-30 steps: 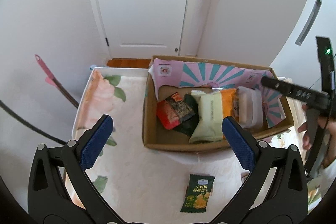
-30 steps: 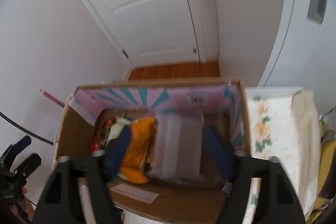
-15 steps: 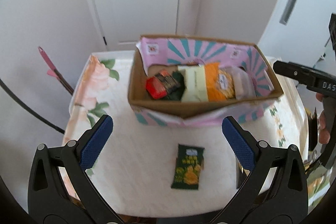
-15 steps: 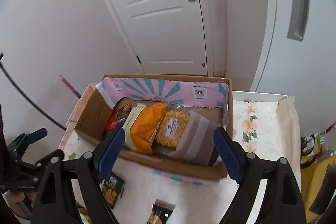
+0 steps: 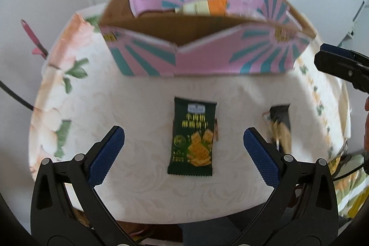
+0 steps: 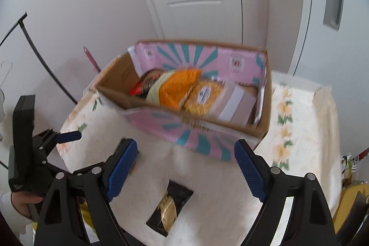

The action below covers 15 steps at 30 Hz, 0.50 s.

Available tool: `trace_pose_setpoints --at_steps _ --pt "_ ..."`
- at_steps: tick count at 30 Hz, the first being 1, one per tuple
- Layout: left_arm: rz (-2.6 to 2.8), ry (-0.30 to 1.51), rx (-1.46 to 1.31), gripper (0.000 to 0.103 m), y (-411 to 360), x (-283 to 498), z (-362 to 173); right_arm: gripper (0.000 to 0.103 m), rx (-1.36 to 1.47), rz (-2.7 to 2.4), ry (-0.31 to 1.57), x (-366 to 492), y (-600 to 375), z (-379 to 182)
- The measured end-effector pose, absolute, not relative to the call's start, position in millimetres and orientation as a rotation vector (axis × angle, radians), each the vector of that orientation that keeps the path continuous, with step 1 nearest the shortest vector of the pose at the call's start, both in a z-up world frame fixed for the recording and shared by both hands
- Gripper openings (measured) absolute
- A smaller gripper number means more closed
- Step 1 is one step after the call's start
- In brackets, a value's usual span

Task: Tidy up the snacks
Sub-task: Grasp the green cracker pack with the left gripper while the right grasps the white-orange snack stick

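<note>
**A:** ok so what's on the bench (image 5: 143, 112) right now? The one with the cream floral cloth.

**B:** Big cardboard box with pink and teal sunburst print (image 5: 207, 54) at the far side, 12 o'clock in the left wrist view. It's got snacks in it: an orange packet (image 6: 182, 87), a pale green one next to that, something red and black at the left end, and a clear bag of yellow stuff with a white label (image 6: 203, 96) toward the right.

**A:** And outside the box?

**B:** Two loose ones. A dark green flat packet with yellow crackers printed on it (image 5: 192, 137) lies flat on the cloth, near side of the box, well apart from it. Then a black packet with a gold picture (image 6: 170, 208), off at 3 o'clock from the green one, also flat.

**A:** Grippers?

**B:** Left hand-held gripper (image 5: 184, 153) is spread wide, blue pads either side of the green packet but above it, not touching as far as I can tell. Right hand-held gripper (image 6: 185, 167) is spread wide too, nothing between the pads, with the black packet at 6 o'clock just below them. Both views are a bit blurry, fwiw.
</note>
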<state>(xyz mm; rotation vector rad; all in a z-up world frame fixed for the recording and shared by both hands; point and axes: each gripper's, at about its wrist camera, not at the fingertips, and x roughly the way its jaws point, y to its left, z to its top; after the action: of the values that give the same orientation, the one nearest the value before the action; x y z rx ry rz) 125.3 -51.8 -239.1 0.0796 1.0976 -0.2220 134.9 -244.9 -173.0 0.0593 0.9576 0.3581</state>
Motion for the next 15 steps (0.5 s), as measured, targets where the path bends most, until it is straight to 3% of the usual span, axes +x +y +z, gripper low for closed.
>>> trace_pose_setpoints --at_steps 4,9,15 --pt "-0.247 1.141 0.1 0.098 -53 127 -264 0.083 0.074 0.388 0.995 126 -241 -204" --pt "-0.265 1.173 0.126 0.083 -53 128 -286 0.083 0.065 0.402 1.01 122 -233 -229" --pt "-0.28 1.15 0.174 0.079 -56 125 -289 0.083 0.054 0.428 1.003 119 -224 -238"
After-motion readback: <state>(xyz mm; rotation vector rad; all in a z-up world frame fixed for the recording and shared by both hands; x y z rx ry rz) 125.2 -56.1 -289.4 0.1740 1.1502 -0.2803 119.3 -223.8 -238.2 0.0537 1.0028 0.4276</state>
